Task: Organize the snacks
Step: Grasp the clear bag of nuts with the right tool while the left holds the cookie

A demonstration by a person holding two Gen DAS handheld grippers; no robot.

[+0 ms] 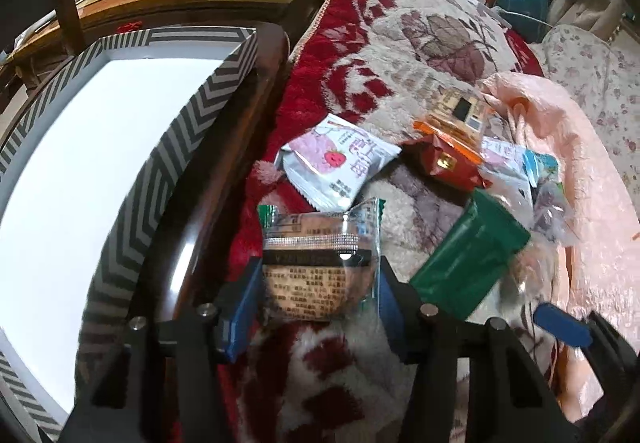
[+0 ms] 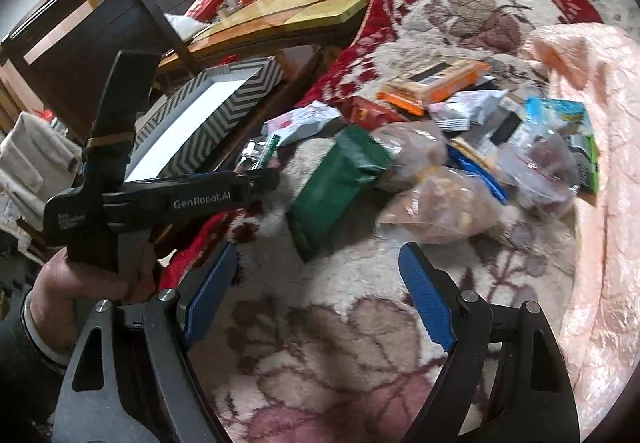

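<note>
My left gripper [image 1: 318,303] is shut on a clear-wrapped pastry packet [image 1: 320,275] with green ends; its blue pads press on both sides. The packet sits just above the red and cream blanket [image 1: 400,55], beside a chevron-patterned box [image 1: 192,131] with a white inside. A white strawberry packet [image 1: 340,163] and a green pouch [image 1: 468,263] lie just beyond. My right gripper [image 2: 320,291] stands open over bare blanket, nothing between its fingers; the green pouch [image 2: 336,183] lies a little ahead of it. In the right wrist view a hand holds the left gripper [image 2: 180,199] by the box [image 2: 224,103].
A heap of snacks lies on the blanket to the right: a red packet [image 1: 444,159], an orange packet [image 2: 432,83], clear bags of nuts [image 2: 436,207] and several small packets. A pink quilt [image 2: 600,203] borders the heap. A wooden table [image 2: 304,3] stands behind the box.
</note>
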